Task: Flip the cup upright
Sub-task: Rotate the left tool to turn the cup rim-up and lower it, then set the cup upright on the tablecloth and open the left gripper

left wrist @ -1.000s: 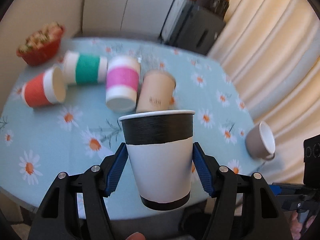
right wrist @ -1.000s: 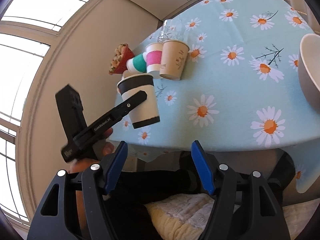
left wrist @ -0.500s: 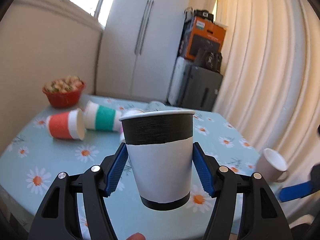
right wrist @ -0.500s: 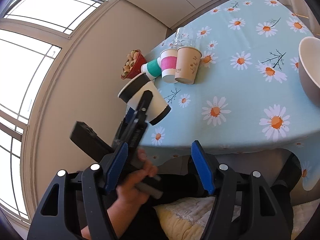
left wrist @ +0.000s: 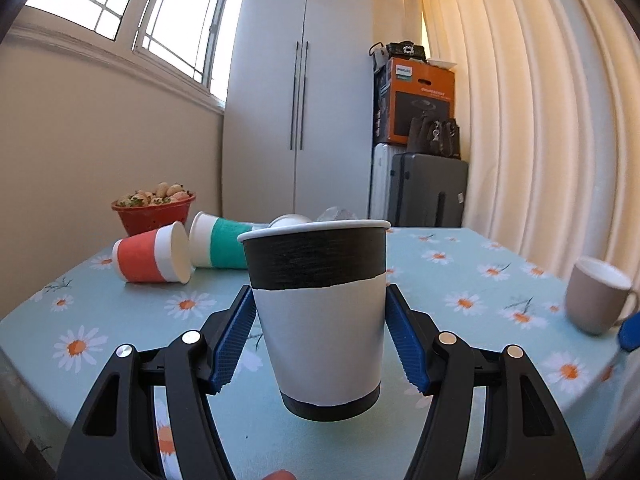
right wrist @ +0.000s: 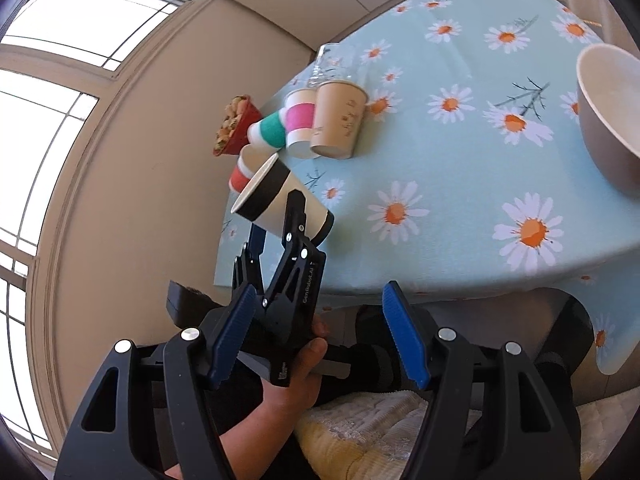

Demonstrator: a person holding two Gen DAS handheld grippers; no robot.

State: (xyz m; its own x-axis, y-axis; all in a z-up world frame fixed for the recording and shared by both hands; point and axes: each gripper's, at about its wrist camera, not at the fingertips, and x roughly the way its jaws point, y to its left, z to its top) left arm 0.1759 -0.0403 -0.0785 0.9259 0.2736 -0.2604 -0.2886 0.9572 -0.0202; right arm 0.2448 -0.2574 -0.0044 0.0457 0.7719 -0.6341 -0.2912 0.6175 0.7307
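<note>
My left gripper (left wrist: 320, 340) is shut on a black-and-white paper cup (left wrist: 320, 312), rim up in the left wrist view, held above the near edge of the daisy tablecloth (left wrist: 460, 280). In the right wrist view the same cup (right wrist: 280, 200) sits in the left gripper (right wrist: 280, 232) over the table's corner. My right gripper (right wrist: 318, 336) is open and empty, off the table's near edge.
A red-banded cup (left wrist: 150, 256) and a green-banded cup (left wrist: 218, 246) lie on their sides at the left. A pink-banded cup (right wrist: 300, 120) and a tan cup (right wrist: 338, 120) stand mouth down. A red bowl (left wrist: 154, 210) sits behind; a beige mug (left wrist: 596, 296) at right.
My left gripper has tilted up and lowered with the cup, so its view now looks level across the table. The right gripper has barely moved.
</note>
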